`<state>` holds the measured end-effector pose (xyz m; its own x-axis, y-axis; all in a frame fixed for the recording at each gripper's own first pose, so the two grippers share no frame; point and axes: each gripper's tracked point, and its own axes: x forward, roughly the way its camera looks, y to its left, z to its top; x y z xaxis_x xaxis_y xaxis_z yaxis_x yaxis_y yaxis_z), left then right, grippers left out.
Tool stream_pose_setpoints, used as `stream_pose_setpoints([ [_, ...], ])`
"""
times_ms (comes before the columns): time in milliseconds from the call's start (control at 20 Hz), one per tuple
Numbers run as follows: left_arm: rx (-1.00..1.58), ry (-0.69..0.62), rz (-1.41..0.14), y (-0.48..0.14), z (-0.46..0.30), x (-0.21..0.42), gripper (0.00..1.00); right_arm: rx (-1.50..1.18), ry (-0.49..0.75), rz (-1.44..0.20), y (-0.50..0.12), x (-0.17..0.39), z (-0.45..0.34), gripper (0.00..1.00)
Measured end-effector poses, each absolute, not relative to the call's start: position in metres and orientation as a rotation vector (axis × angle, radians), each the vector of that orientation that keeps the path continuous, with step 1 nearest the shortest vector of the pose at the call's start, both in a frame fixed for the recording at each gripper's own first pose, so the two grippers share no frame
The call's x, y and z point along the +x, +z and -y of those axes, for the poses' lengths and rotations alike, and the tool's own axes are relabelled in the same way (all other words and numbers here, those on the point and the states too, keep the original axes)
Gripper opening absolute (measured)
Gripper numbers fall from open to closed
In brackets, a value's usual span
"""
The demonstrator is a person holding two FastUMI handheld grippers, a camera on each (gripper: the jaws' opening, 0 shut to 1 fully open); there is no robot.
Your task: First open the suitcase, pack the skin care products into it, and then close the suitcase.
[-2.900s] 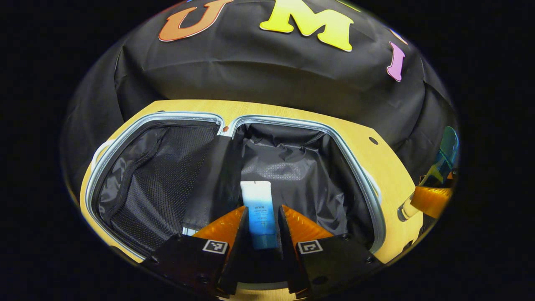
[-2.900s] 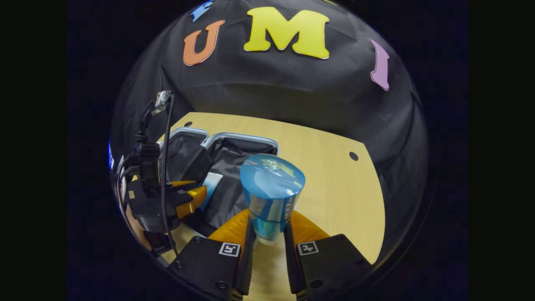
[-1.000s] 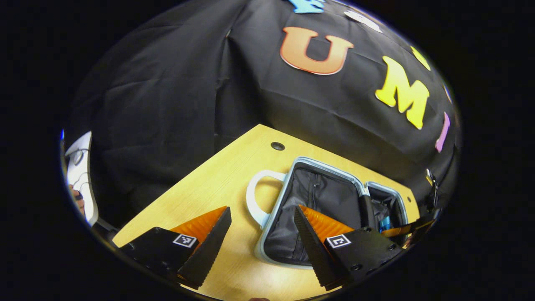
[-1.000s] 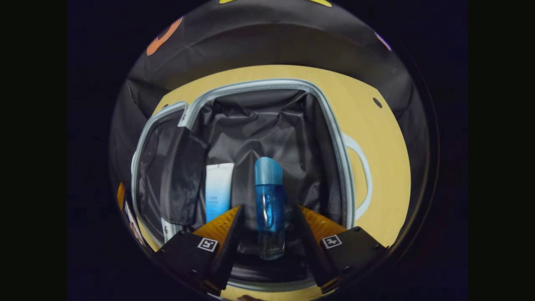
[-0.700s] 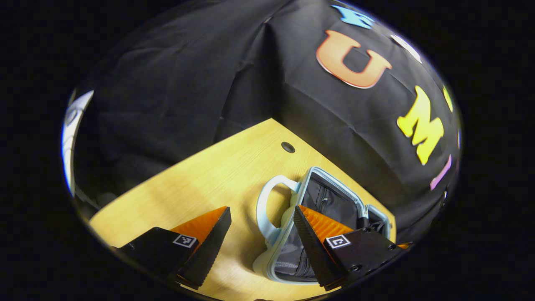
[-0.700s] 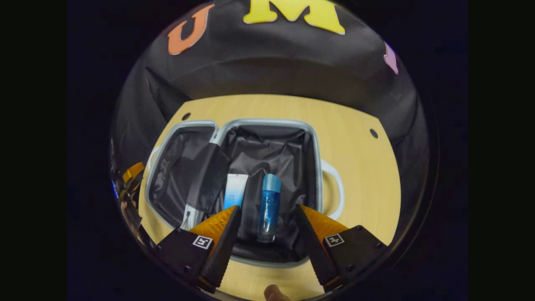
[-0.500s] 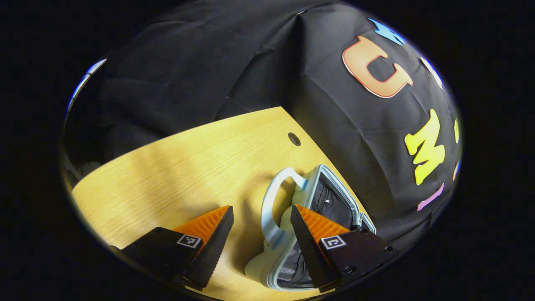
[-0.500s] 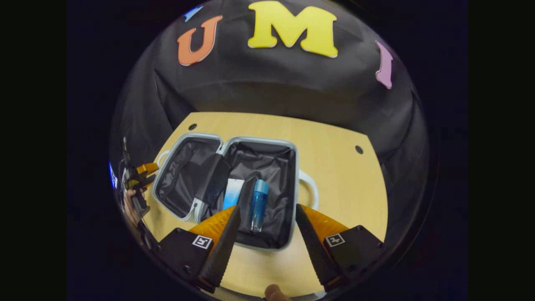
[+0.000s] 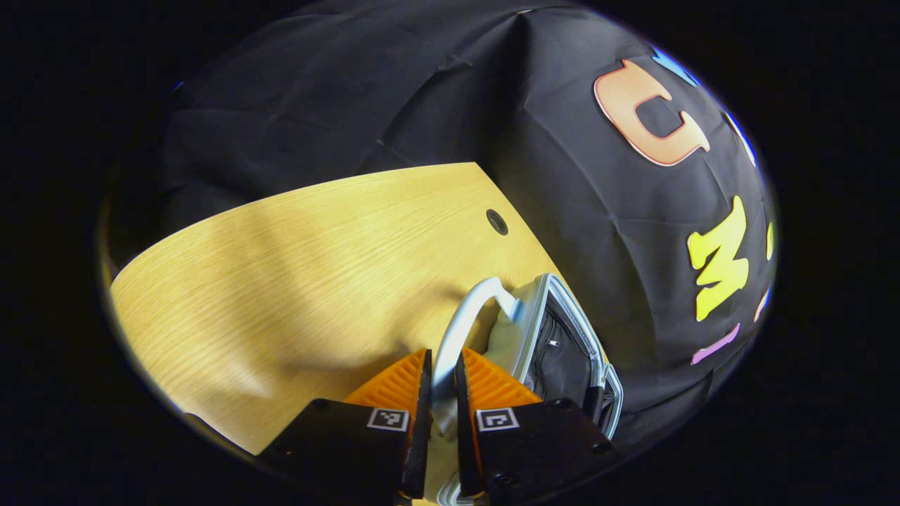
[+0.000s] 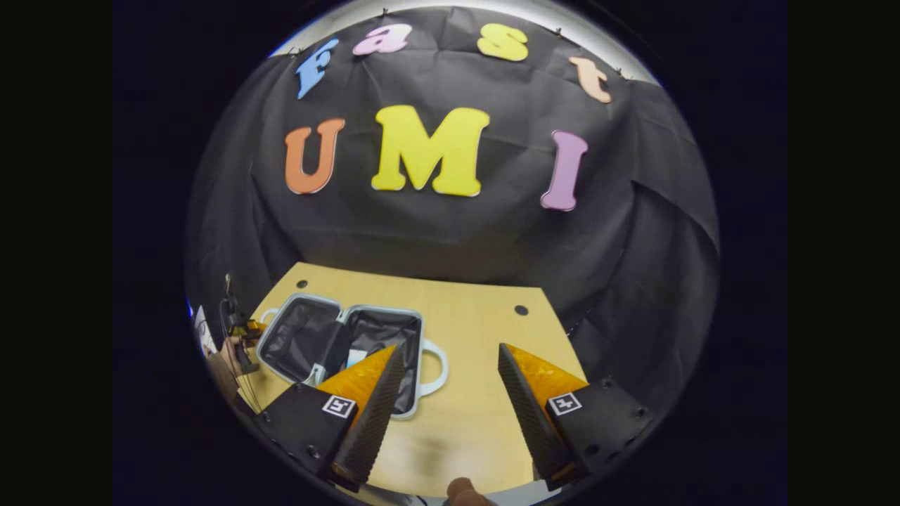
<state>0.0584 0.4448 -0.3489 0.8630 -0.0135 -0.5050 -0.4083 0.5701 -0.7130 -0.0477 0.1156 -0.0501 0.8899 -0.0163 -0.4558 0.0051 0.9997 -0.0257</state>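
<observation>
Suitcase [image 10: 302, 337] open, tube [image 10: 356, 357] inside — left gripper [image 9: 441, 365] clamped on handle [image 9: 457, 330] — right gripper [image 10: 450, 358] wide, empty

Pale wood-grain table [image 9: 295, 267]; smooth glossy plastic suitcase handle [image 9: 460, 327]; matt black cloth lining [image 10: 302, 337].

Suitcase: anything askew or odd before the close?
Nothing stands out. The suitcase lies open flat on the table; the left gripper is shut on its handle, and the right gripper hangs open above the table.
</observation>
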Motion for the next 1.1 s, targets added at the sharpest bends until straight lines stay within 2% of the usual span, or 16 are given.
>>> stream_pose_setpoints([
  [200, -0.848, 0.256, -0.482, -0.327, -0.444, 0.056, 0.11, 0.009, -0.065, -0.384, -0.026, -0.059, -0.093, 0.81],
  [600, -0.467, 0.279, -0.303, -0.173, -0.411, 0.056, 0.06, 0.083, -0.041, -0.283, -0.008, -0.08, -0.05, 0.81],
  [850, -0.222, 0.281, -0.213, -0.094, -0.333, 0.05, 0.06, 0.071, 0.015, -0.209, 0.004, -0.095, -0.011, 0.81],
  [1100, -0.011, 0.265, -0.154, -0.06, -0.222, 0.051, 0.06, 0.096, 0.055, -0.172, 0.006, -0.104, 0.035, 0.81],
])
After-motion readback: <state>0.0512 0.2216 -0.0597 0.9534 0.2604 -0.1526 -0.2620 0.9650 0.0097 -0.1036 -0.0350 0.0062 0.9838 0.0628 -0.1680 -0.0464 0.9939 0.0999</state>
